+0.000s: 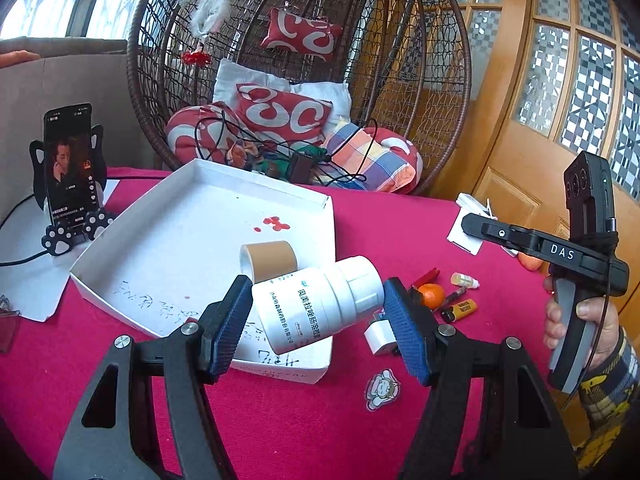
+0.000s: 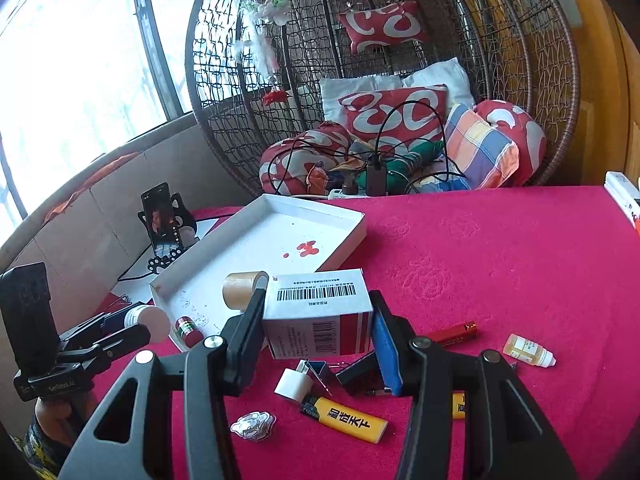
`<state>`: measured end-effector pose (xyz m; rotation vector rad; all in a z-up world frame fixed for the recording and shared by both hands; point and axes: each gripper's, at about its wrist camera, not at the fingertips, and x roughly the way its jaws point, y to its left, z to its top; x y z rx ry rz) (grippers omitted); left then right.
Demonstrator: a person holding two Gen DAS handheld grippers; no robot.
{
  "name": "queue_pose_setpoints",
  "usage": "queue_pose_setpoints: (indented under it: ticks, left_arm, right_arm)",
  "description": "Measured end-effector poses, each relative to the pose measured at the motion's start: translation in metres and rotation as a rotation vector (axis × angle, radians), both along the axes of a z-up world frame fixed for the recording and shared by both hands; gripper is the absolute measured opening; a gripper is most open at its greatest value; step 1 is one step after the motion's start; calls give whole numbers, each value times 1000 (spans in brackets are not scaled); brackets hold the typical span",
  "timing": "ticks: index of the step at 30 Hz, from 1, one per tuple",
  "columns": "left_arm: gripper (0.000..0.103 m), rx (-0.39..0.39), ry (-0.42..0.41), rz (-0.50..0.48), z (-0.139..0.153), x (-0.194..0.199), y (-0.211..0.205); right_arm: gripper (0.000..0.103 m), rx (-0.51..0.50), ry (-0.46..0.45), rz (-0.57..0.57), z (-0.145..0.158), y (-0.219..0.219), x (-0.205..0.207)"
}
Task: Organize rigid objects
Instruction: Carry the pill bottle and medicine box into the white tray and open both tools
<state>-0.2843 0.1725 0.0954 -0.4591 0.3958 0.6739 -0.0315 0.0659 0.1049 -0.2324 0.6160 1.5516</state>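
Left gripper [image 1: 318, 312] clamped on white bottle [image 1: 316, 304], right gripper [image 2: 318, 324] clamped on medicine box [image 2: 320, 312]

A wicker hanging chair [image 2: 400, 80] stands behind the tabletop [image 2: 500, 260], filled with red-and-white cushions [image 2: 394, 114] and a checked pillow [image 2: 482, 148], black cables trailing over them. A phone [image 1: 68, 168] leans upright in a cat-shaped stand [image 1: 60, 236] at the left. A wooden door [image 1: 552, 100] with patterned glass stands at the right.

Two close wrist views, shared white tray [image 1: 120, 292] [image 2: 344, 240]
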Motion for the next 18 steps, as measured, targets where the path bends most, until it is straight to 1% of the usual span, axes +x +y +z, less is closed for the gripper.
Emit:
queue_pose_setpoints:
  ticks: [4, 7, 10, 15, 18]
  left_arm:
    - [68, 24, 3, 35, 7, -9, 13]
    - [68, 45, 13, 58, 12, -12, 22]
    - [68, 52, 29, 76, 14, -10, 33]
    - [68, 66, 34, 101, 17, -4, 53]
    - [68, 68, 35, 129, 18, 0, 72]
  right_arm:
    - [49, 20, -3, 9, 9, 9, -4]
    - [49, 25, 12, 22, 14, 15, -6]
    - [49, 24, 33, 47, 19, 24, -10]
    - [49, 36, 2, 88, 27, 42, -26]
    - [49, 22, 14, 106, 27, 59, -32]
